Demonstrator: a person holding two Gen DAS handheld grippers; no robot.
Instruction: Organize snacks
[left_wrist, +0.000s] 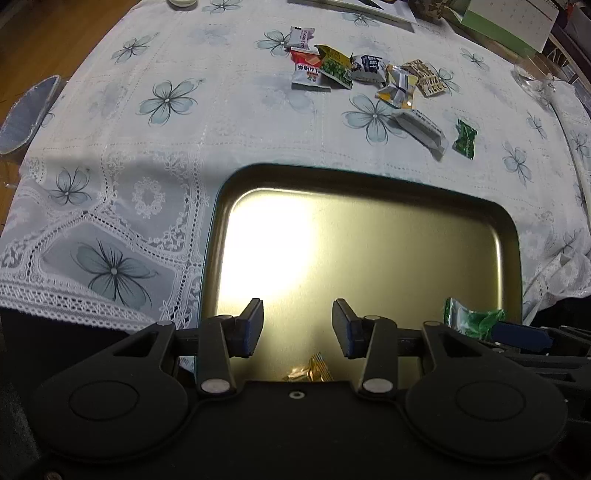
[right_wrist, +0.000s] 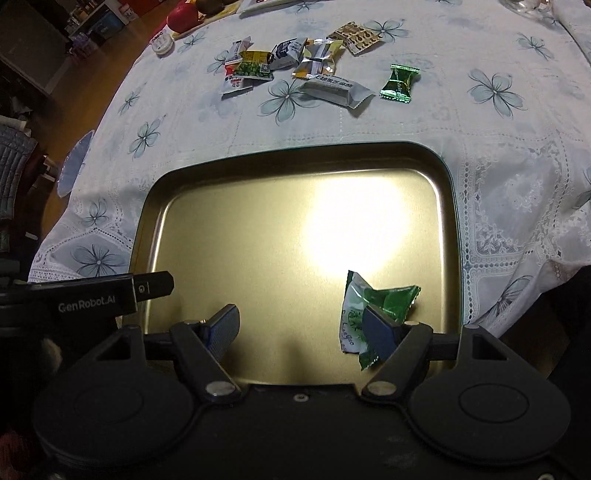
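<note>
Cloth (left_wrist: 177, 155): white, lace-edged, printed with pale blue flowers; it covers the table in both views.
Left gripper (left_wrist: 297, 328): over the near end of the tray, jaws apart with nothing between the pads.
Tray (left_wrist: 369, 177): gold metal, rounded corners, at the near edge of the table — a bright glare on its floor.
Gold candy (left_wrist: 314, 369): on the tray floor just below the left gripper, partly hidden by its body, touching neither pad.
Green pack (right_wrist: 373, 310): crumpled green and white wrapper lying on the tray floor at its right side; in the left view it shows at the tray's right edge.
Right gripper (right_wrist: 303, 328): jaws wide over the tray. The right pad (right_wrist: 380, 332) overlaps the green pack, while the left pad stands clear of it, so nothing is squeezed.
Snack heap (left_wrist: 362, 70): beyond the tray, well apart from it, a cluster of small packs on the cloth — white, red, yellow-green, silver and brown-patterned ones, touching or overlapping.
Silver bar (right_wrist: 336, 88): a long pack lying just in front of the heap, toward the tray.
Green candy (right_wrist: 399, 83): a twist-wrapped sweet on the cloth, just right of the silver bar, apart from the heap.
Glass (left_wrist: 535, 74): clear, at the far right edge of the table.
</note>
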